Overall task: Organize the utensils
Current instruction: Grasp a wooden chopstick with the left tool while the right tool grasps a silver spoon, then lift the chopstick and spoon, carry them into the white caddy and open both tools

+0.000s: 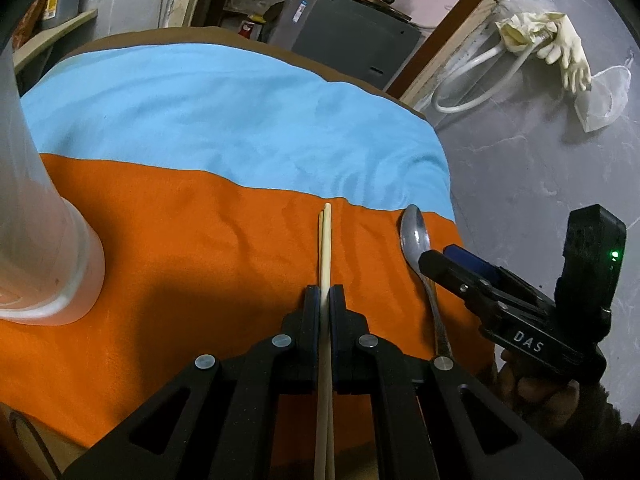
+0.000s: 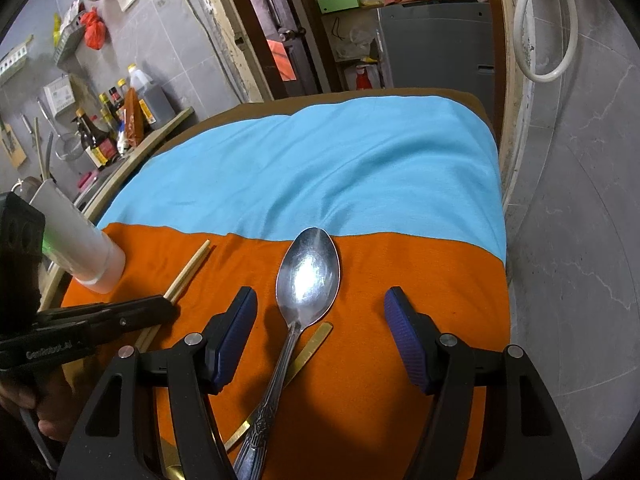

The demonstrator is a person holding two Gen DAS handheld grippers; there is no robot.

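Two wooden chopsticks (image 1: 326,248) lie side by side as one pair, and the left tool (image 1: 325,294) is closed tight on them, with their tips pointing forward over the orange cloth (image 1: 200,240). One metal spoon (image 2: 308,276) lies on the same orange cloth, bowl facing up, between the two spread fingers of the right tool (image 2: 320,300); this tool stands wide open and its pads do not touch the spoon. Under the spoon handle one flat golden utensil (image 2: 316,340) crosses at an angle; what kind it is I cannot tell. One tall translucent white cup (image 1: 44,240) stands upright on the orange cloth, on the left, well apart from the spoon. Behind the orange cloth one light blue cloth (image 2: 340,172) covers the far part of the bench (image 2: 248,110). A hand (image 1: 536,396) holds the right tool.
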